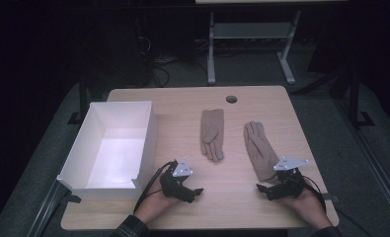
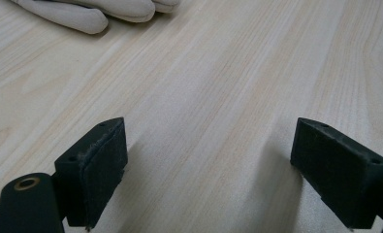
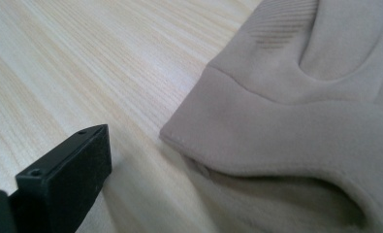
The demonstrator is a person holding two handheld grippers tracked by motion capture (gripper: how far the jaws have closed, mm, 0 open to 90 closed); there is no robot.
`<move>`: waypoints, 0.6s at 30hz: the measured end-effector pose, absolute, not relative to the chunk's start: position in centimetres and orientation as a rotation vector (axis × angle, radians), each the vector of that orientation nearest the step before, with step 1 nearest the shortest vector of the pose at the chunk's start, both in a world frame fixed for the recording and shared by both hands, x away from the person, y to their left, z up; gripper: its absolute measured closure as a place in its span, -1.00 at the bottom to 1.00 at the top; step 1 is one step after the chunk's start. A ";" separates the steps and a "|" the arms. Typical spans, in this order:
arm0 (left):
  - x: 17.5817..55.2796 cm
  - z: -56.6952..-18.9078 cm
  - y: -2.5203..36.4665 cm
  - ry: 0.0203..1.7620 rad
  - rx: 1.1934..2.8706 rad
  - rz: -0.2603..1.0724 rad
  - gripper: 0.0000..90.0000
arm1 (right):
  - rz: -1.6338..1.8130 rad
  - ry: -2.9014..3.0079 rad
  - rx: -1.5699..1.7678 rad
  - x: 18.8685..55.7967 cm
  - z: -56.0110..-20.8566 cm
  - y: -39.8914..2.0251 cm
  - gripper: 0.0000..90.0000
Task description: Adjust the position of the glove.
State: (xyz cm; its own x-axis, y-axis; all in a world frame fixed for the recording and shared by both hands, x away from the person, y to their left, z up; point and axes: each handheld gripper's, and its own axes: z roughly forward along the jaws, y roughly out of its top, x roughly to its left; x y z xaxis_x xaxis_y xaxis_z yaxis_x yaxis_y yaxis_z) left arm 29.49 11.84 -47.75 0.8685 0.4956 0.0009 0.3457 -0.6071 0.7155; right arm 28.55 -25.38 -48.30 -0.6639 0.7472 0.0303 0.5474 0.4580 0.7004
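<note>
While both grippers rest with jaws parted and empty, the right gripper (image 1: 262, 189), near the right glove (image 1: 260, 150) cuff at its 12 o'clock, should pinch one cuff edge cleanly; left gripper (image 1: 198, 191) faces bare table (image 1: 242, 207).

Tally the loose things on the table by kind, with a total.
Beige gloves: 2, the left glove and the right glove
White box: 1
Total: 3

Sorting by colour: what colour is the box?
White, clearest in the high view.
</note>
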 end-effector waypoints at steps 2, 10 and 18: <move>29.5 -47.7 11.8 0.604 2.280 0.256 -0.72 | 0.989 2.437 1.129 28.4 -48.1 -25.5 -1.00; 29.5 -47.7 11.8 0.606 2.280 0.255 -0.72 | 0.979 2.442 1.158 27.8 -46.6 -26.7 -0.86; 29.5 -47.8 11.8 0.609 2.269 0.257 -0.72 | 1.080 2.383 1.147 28.9 -44.3 -28.0 -0.33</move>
State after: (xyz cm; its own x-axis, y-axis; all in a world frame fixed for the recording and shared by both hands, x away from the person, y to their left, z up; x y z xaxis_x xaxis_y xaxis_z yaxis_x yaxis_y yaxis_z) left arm 29.45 11.80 -47.79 0.8659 0.5002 -0.0022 0.3475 -0.5984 0.7220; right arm 28.90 -27.96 -44.29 -0.6438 0.7626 0.0630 0.5500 0.4040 0.7309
